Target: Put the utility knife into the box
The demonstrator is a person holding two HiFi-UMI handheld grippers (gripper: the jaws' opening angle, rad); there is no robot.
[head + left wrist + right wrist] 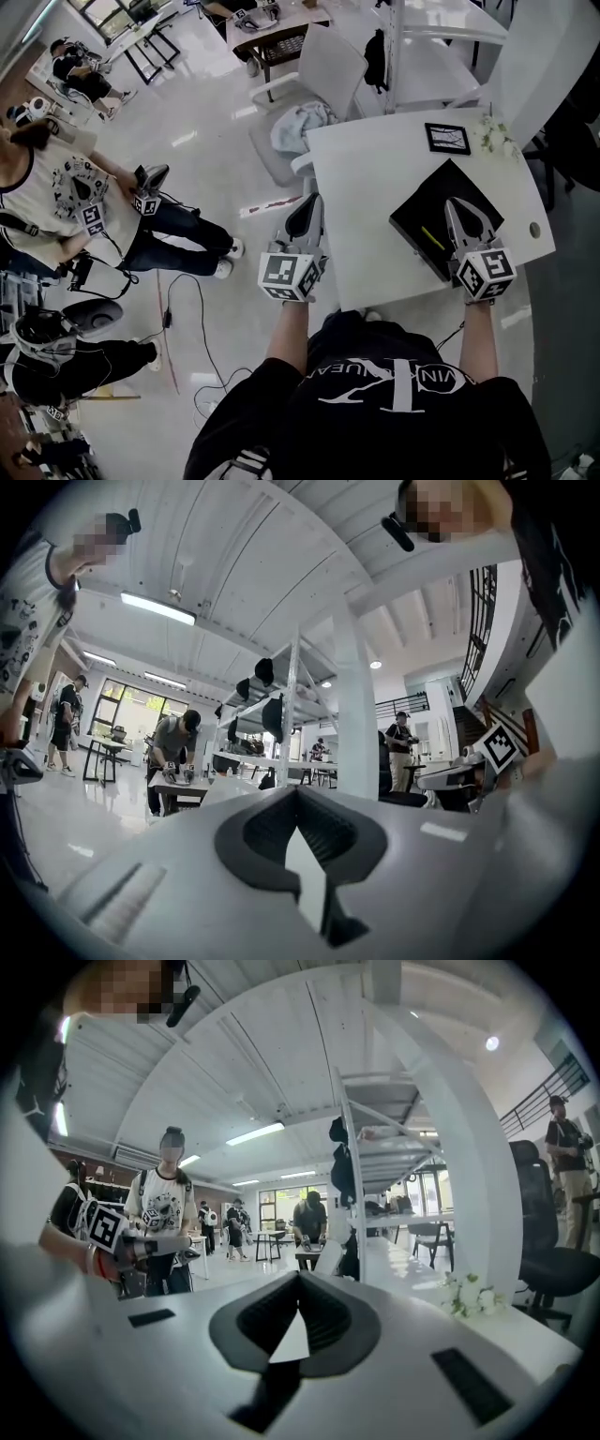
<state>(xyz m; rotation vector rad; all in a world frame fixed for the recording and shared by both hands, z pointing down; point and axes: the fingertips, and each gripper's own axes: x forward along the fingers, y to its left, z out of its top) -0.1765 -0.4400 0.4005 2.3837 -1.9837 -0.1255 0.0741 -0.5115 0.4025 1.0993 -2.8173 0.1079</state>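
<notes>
A flat black box [424, 208] lies on the white table [375, 178], turned like a diamond. A thin yellow utility knife [432, 237] lies inside it near its front edge. My right gripper [453, 203] rests over the box just right of the knife, its jaws shut and holding nothing. Over the table's left edge my left gripper [314, 200] is also shut and empty. In the left gripper view the left gripper [298, 797] and in the right gripper view the right gripper [300, 1281] show only their joined jaws and the room; box and knife are hidden there.
A small black frame [447, 138] and white flowers [494, 139] sit at the table's far side. A white chair [319, 70] and a bundled cloth [298, 125] stand beyond the table's left corner. A seated person [75, 202] and cables [178, 309] occupy the floor at left.
</notes>
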